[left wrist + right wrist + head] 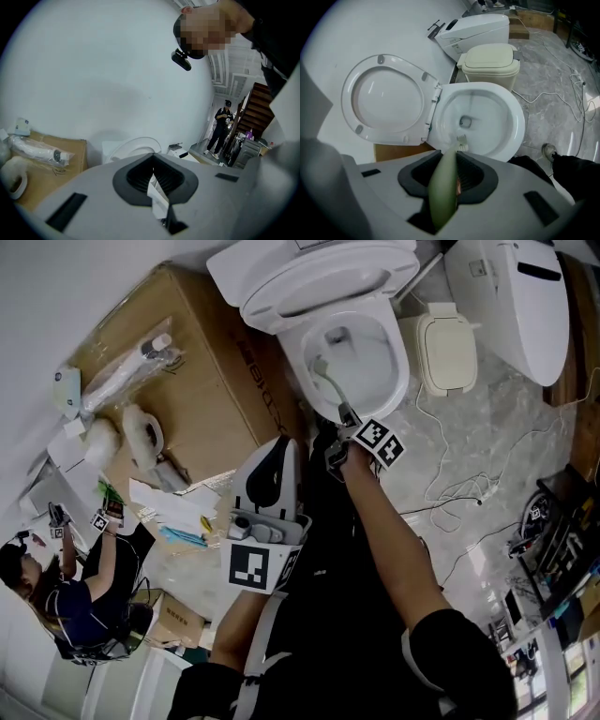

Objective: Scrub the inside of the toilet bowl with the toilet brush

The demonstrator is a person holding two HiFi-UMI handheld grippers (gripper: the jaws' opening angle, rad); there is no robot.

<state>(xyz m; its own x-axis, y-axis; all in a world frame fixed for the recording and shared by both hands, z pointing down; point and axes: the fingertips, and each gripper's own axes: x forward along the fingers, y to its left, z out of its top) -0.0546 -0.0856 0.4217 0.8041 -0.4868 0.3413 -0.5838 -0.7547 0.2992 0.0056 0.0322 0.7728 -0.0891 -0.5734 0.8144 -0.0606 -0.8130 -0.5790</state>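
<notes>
The floor (487, 427) is pale marbled tile with loose cables across it, under a plain white wall (328, 47). A large cardboard box (197, 362) lies beside the toilet (281, 292), and a second toilet and a small lidded bin (448, 352) stand on the far side. The seat (384, 98) is raised and leans back. The bowl (516, 123) is open and white, with the outlet visible at the bottom. The right gripper (450, 176) reaches over the near rim, its jaws clamped on the pale green handle of the brush (323, 381). The handle runs out between the jaws and down into the bowl, and the bristle head (461, 140) sits against the near inner wall above the outlet. The left gripper (157, 187) is held back from the toilet and points up at the wall. Its jaws are drawn together, and a thin white sliver at the seam cannot be identified. By its appearance the brush is light, with a stiff, smooth plastic handle that could twist or slide in the pads under scrubbing pressure. The best hold is high on the handle, well clear of the bristles, as it is gripped here.
</notes>
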